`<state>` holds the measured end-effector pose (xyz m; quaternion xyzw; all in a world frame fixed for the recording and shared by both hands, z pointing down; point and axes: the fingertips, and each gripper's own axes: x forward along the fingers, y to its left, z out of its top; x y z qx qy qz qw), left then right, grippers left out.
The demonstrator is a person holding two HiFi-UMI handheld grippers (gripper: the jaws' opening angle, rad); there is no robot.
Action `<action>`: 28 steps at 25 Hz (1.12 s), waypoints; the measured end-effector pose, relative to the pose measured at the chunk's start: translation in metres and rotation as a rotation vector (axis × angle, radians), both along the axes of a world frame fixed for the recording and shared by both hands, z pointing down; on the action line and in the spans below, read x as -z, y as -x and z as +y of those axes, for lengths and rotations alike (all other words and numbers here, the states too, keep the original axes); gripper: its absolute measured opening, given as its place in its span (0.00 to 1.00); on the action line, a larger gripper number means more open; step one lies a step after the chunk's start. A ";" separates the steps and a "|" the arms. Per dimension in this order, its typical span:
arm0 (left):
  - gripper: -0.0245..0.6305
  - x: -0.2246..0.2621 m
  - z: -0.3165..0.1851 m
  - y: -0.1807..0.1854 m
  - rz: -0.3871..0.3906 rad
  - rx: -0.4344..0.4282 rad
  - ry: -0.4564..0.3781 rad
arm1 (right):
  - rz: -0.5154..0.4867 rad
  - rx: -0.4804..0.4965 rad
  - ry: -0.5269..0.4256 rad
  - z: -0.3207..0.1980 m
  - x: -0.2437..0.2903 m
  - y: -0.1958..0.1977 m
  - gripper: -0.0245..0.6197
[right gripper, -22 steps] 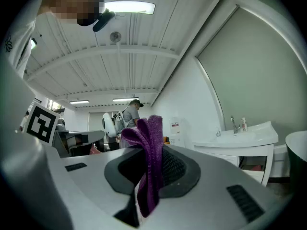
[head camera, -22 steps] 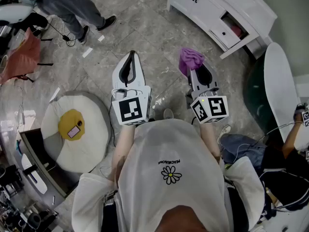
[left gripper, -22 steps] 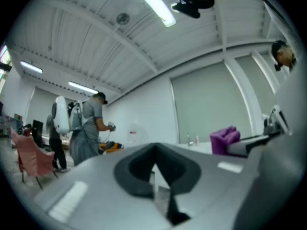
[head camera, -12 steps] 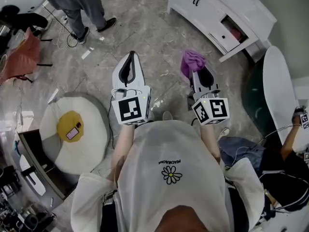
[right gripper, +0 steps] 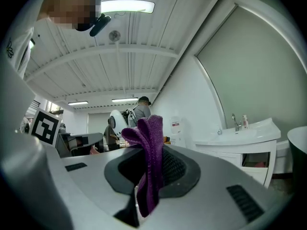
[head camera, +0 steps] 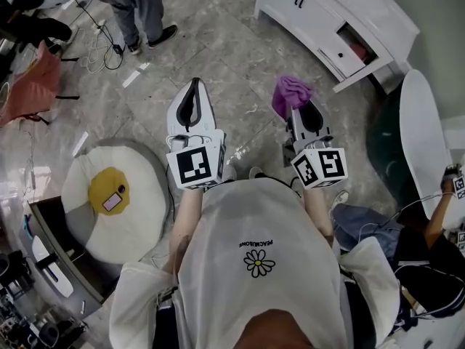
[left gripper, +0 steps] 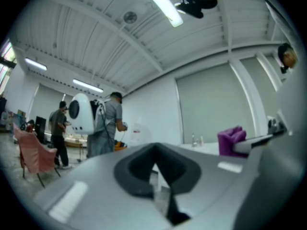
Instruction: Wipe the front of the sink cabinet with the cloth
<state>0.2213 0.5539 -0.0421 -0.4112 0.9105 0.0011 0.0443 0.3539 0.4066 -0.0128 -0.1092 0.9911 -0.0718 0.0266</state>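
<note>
Shining marbled floor [head camera: 218,57], white sink cabinet [head camera: 317,22]

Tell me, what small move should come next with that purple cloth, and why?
Probably carry the right gripper forward and to the right, toward the white sink cabinet. Its jaws are shut on the purple cloth, so the grip looks ready. The cloth is in the air, apart from the cabinet front, so wiping cannot begin until it gets closer.
</note>
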 end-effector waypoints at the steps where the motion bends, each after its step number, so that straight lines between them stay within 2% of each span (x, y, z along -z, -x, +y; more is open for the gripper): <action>1: 0.04 -0.002 0.004 0.004 0.002 0.001 0.000 | 0.005 -0.003 0.007 0.002 -0.004 0.002 0.12; 8: 0.04 -0.017 0.013 0.045 0.011 0.010 -0.005 | 0.026 -0.031 0.033 0.007 -0.028 0.023 0.13; 11: 0.04 -0.029 0.002 0.067 0.013 0.005 0.000 | 0.044 -0.037 0.044 -0.004 -0.043 0.037 0.13; 14: 0.04 -0.039 -0.023 0.097 0.019 0.010 -0.008 | 0.044 -0.031 0.043 -0.029 -0.055 0.067 0.13; 18: 0.04 -0.057 -0.073 0.139 0.043 0.006 0.009 | 0.055 -0.011 0.074 -0.080 -0.072 0.124 0.13; 24: 0.04 -0.041 -0.178 0.244 0.061 0.036 0.059 | 0.063 0.030 0.069 -0.181 -0.059 0.233 0.13; 28: 0.04 -0.011 -0.255 0.304 0.008 0.018 0.018 | 0.064 0.044 0.043 -0.256 -0.037 0.294 0.13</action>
